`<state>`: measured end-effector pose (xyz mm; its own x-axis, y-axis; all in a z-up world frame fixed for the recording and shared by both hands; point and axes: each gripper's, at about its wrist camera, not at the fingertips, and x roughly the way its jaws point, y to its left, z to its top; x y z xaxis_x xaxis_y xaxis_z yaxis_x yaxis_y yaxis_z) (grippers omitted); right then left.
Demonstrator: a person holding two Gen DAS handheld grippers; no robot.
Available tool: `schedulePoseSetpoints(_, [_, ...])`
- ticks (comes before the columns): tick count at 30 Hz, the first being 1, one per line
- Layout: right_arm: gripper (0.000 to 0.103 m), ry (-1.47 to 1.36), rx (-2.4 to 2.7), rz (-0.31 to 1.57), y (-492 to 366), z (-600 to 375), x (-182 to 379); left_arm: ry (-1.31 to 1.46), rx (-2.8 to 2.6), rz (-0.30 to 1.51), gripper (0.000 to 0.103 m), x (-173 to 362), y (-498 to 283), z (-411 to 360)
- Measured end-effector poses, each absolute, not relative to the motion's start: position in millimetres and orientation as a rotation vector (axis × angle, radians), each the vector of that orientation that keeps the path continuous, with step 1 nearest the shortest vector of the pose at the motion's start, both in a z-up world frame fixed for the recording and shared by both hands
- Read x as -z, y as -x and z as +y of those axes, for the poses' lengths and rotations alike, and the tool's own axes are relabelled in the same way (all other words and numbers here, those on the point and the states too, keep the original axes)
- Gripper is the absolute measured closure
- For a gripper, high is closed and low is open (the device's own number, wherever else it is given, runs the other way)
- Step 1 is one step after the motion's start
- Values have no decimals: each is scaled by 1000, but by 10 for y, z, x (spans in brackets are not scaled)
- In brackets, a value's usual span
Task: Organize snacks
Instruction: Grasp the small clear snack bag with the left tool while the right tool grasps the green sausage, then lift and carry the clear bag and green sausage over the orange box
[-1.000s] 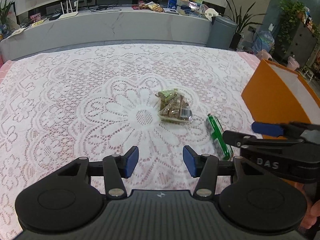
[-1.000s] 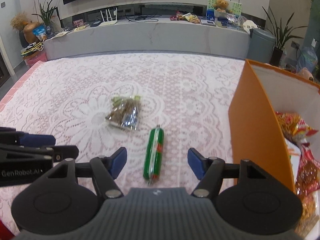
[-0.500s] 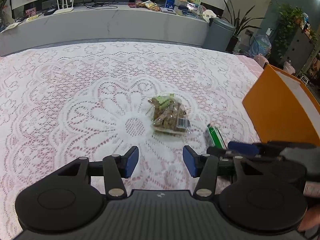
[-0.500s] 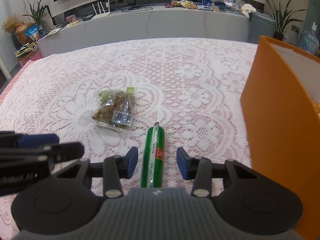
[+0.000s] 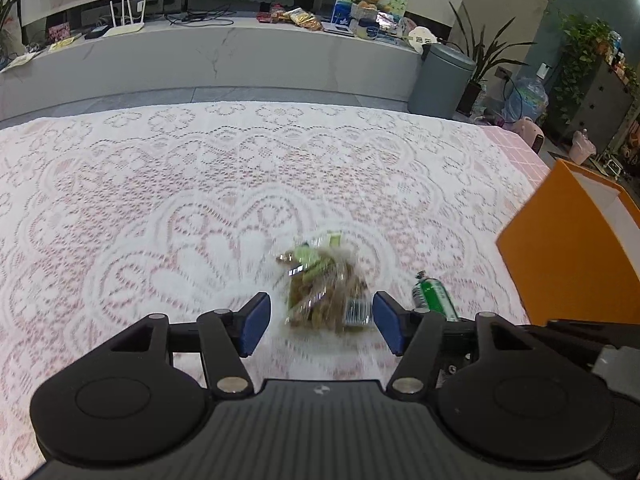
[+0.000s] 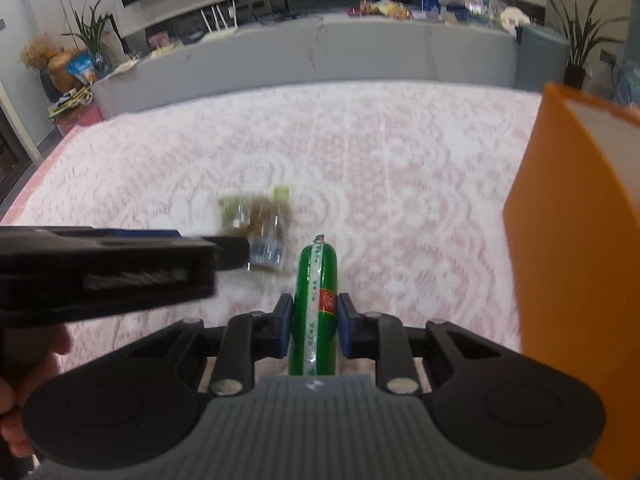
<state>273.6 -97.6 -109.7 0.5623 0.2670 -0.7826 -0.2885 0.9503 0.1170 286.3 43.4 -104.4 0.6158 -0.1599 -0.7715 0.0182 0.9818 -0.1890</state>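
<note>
My right gripper [image 6: 312, 326], its jaws just closed, now clamps the green sausage stick [image 6: 314, 308] lying on the lace tablecloth [image 6: 400, 184]; a second ago the pads stood wide of it. My left gripper [image 5: 320, 322] has just spread its jaws and moved in, so the clear bag of snacks [image 5: 326, 294] sits between the pads, not yet pinched. Both remaining snacks look ready to go into the orange box [image 6: 568, 280] at right.
</note>
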Motion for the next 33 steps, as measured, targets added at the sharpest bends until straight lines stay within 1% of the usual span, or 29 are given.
schedulePoseSetpoints(5, [82,67,-283,950,-2863,-962,1190,174,89,927,33,1173,-3086,438])
schedulePoseSetpoints(10, [82,83,-269,970,-2884,-980,1273,174,139,932,33,1269,-3146,405])
schedulePoseSetpoints(13, [82,88,-266,969,-2884,-972,1275,168,157,909,46,1281,-3130,374])
schedulePoseSetpoints(21, [81,121,-264,957,-2860,-915,1289,138,167,900,57,1266,-3114,345])
schedulePoseSetpoints(24, [82,133,-267,947,-2850,-903,1293,135,162,903,60,1219,-3083,349])
schedulePoseSetpoints(33, [83,98,-271,907,-2775,-959,1207,193,124,859,61,883,-2551,496])
